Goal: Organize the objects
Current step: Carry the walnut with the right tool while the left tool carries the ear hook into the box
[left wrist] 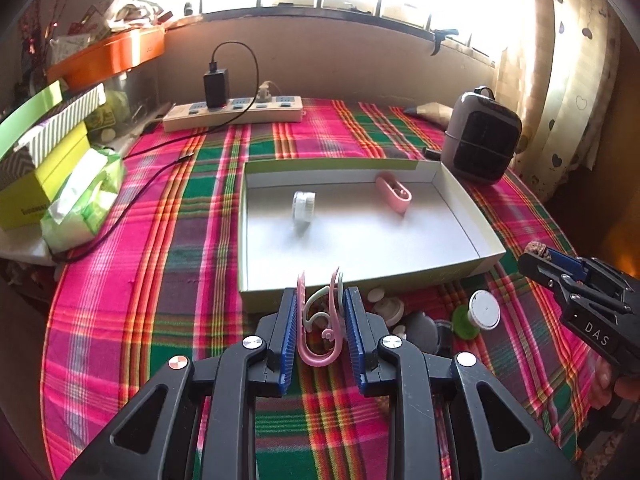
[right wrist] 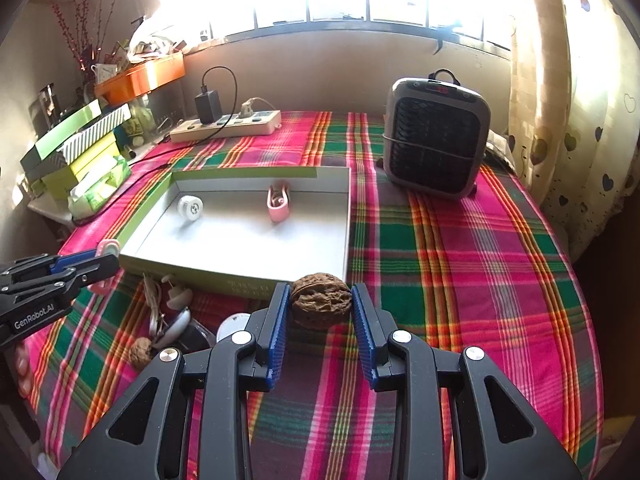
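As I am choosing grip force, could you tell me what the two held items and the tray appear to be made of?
Walnut: natural shell, matte brown, deeply wrinkled.
Pink clip: probably plastic, smooth, thin curved strips in pastel pink and pale green.
Tray: likely cardboard, with thin folded walls, matte grey inside and green outside.

Plaid-covered table (right wrist: pixel 460 260) — tray (right wrist: pixel 347 216), heater (right wrist: pixel 434 140)

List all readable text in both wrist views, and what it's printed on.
"DAS" – on the body of the right tool, seen from the left wrist view.
"GenRobot.AI" – on the body of the left tool, seen from the right wrist view.
Yellow-green box: print along its side, too blurred to read.
Shallow open box: faint print on its near wall, unreadable.
Heater: red display, too small to read.
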A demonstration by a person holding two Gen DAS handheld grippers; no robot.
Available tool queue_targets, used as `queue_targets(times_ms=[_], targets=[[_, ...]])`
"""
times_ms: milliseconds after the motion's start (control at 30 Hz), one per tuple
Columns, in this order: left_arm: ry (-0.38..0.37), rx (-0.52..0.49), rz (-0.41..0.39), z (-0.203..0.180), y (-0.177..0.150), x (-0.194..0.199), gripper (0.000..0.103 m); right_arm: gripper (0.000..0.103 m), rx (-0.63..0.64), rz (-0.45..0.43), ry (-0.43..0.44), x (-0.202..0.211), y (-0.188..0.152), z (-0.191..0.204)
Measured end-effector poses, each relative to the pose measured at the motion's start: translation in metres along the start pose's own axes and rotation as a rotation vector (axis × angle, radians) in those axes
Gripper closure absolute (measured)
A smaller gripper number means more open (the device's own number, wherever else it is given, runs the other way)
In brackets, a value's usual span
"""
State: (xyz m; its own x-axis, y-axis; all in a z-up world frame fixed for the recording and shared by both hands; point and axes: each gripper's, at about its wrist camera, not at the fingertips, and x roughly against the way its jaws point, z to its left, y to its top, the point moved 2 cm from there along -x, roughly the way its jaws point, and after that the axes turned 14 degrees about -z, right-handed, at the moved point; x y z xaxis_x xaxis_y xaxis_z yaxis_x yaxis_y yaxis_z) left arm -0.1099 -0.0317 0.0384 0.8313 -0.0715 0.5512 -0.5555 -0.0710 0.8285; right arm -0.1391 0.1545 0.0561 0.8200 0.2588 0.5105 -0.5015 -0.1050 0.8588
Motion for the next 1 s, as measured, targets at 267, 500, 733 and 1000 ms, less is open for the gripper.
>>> queue_targets(times_ms=[267,500,733,1000], targets=[[-0.033,-0.023,-0.002,-0.009,0.017,-0.018,0.082,0.071,0.02,-0.006,0.035,-0.018,0.017,0.004],[-0.059,-0.027,0.016,-0.013,0.033,-0.04,0.082,0.071,0.043,-0.008,0.055,-0.04,0.032,0.008],[-0.067,-0.037,0.03,-0.018,0.043,-0.063,0.082,0.071,0.073,0.009,0.056,-0.068,0.042,0.011],[-0.061,-0.029,0.069,-0.017,0.049,-0.092,0.082,0.071,0.106,0.043,0.052,-0.102,0.051,0.011]])
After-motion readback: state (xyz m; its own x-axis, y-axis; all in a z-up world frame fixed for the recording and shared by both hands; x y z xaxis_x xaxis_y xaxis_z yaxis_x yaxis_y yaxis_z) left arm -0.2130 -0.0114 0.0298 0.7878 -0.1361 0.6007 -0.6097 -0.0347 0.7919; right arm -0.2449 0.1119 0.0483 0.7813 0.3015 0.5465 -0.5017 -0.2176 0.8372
